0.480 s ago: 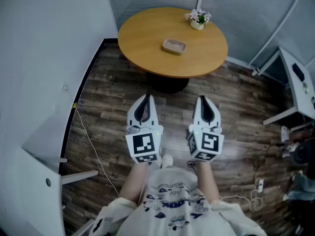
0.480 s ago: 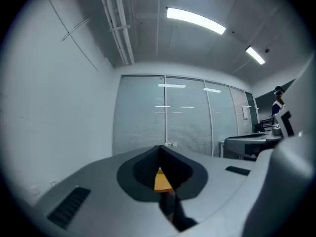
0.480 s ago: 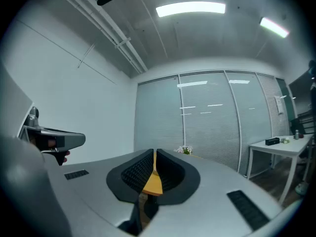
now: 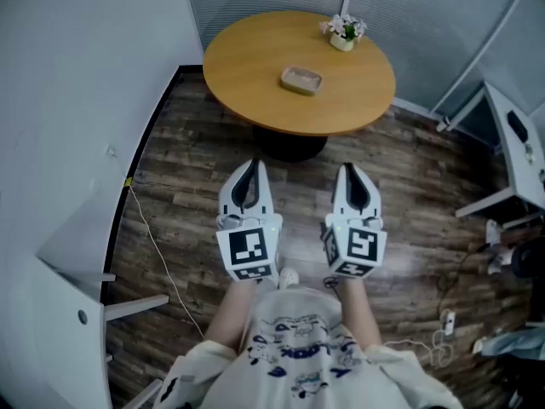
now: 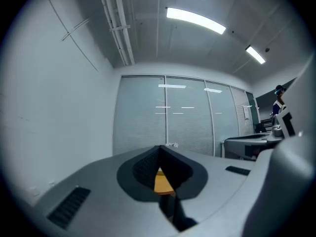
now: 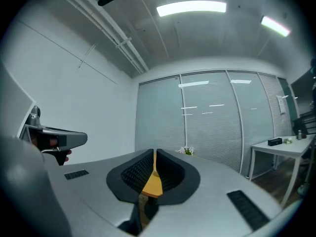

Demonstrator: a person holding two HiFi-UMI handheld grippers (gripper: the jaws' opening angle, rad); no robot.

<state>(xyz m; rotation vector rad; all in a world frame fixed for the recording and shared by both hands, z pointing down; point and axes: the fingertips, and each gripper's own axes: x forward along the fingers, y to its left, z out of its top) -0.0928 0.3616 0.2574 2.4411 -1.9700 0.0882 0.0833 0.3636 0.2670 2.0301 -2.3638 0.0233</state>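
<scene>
Nothing moved vs half a sec ago: my left gripper (image 4: 248, 173) & right gripper (image 4: 354, 175) hover over floor, jaws together, empty, near round orange-brown wooden worktop (image 4: 247, 66).

Head view: steep downward look from above person; round table (image 4: 255, 71) far off at 12 o'clock. Both gripper views: low, level, close behind own jaws, facing blinds (image 5: 143, 117). Shared by all three: table; flower pot (image 4: 342, 41) in head and right gripper views.
</scene>
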